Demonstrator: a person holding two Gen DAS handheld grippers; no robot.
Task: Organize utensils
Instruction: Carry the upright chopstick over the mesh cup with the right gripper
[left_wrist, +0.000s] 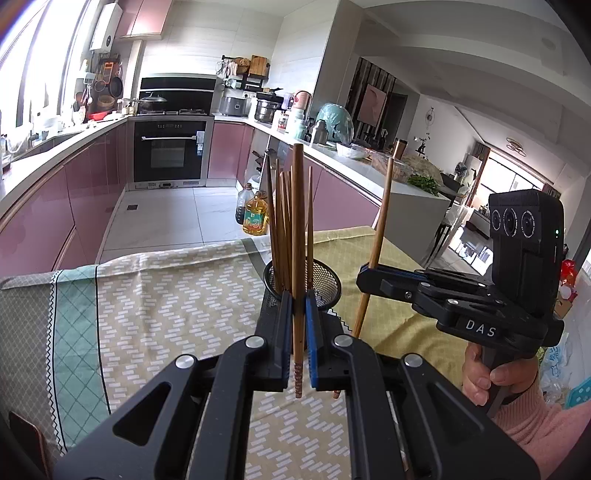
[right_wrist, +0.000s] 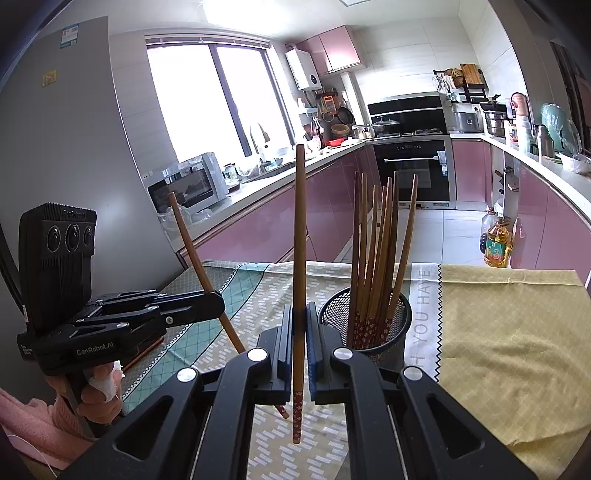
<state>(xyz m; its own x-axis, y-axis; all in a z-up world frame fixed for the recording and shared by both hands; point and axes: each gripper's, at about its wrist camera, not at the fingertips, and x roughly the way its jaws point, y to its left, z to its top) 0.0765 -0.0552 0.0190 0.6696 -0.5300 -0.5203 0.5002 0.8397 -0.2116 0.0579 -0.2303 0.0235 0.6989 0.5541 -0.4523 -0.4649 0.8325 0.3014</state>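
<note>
A black mesh cup (left_wrist: 325, 284) (right_wrist: 391, 317) stands on the cloth-covered table and holds several wooden chopsticks (right_wrist: 376, 258) upright. My left gripper (left_wrist: 298, 306) is shut on one wooden chopstick (left_wrist: 297, 221), held upright in front of the cup. My right gripper (right_wrist: 299, 321) is shut on another wooden chopstick (right_wrist: 300, 240), upright, just left of the cup. In the left wrist view the right gripper (left_wrist: 369, 275) appears to the right of the cup with its chopstick (left_wrist: 384, 206) tilted. In the right wrist view the left gripper (right_wrist: 218, 306) appears at left with its chopstick (right_wrist: 192, 251) tilted.
The table carries a patterned cloth (left_wrist: 166, 295) and a yellow cloth (right_wrist: 509, 339). A dark flat object (right_wrist: 144, 350) lies under the left gripper. Pink kitchen cabinets (right_wrist: 280, 221), an oven (left_wrist: 168, 151) and oil bottles (left_wrist: 255, 218) on the floor lie beyond the table.
</note>
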